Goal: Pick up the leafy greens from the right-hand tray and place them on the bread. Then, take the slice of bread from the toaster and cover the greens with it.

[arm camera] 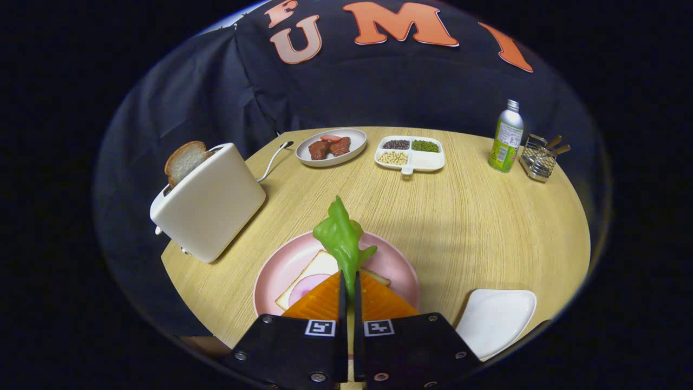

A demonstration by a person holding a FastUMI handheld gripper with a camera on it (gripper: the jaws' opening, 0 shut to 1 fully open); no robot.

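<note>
Gripper view, greens in transit. The round wooden bench (460, 216) carries, largest first, the white toaster (208, 203) to the left with a slice of bread (185, 161) standing up out of its slot, then the pink plate (279, 271) just ahead of my tongs (350, 295), then the empty white tray (495, 319) to the right, which I take to be the one the greens came from. On the pink plate lies the base slice of bread (316, 268), apparently topped with a round of ham (306, 287). My tongs are closed narrow on the stem end of the leafy greens (342, 238), both fingers pressing it, and the leaf stands upright above the plate, not yet resting on the bread.

For this step, as I judge it: I would carry the leaf a little forward so that its bulk hangs over the middle of the slice, tip the tongs down until the leaf lies flat across the ham, and open only once it rests there. Released from a height or near the crust, the soft leaf may well slide onto the plate rim. A flat, centred leaf will also let the toaster slice sit level when it comes to cover it
</note>
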